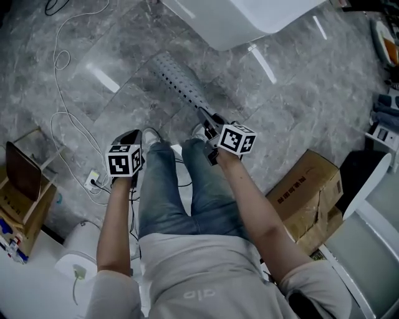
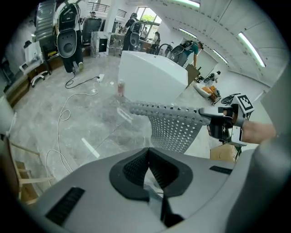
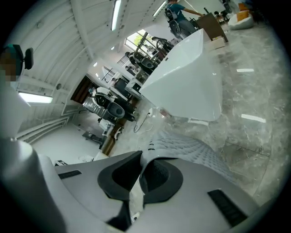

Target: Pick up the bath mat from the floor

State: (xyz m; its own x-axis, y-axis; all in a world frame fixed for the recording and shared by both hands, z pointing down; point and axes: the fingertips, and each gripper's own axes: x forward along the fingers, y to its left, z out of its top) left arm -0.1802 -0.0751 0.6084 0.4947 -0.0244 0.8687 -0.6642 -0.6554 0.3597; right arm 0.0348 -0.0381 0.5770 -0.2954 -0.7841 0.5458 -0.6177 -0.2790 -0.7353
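The bath mat is a grey rubber sheet full of small holes. One corner is pinched in my right gripper, which is shut on it, and the rest hangs down toward the grey marble floor. In the right gripper view the mat runs straight out of the closed jaws of the right gripper. The left gripper view shows the mat draped from the right gripper. My left gripper is held apart to the left of the mat, and in its own view the left gripper has its pads together with nothing between them.
A white bathtub stands just beyond the mat. A cardboard box sits at the right, a wooden crate at the left. A white cable loops over the floor to a power strip. The person's legs stand between the grippers.
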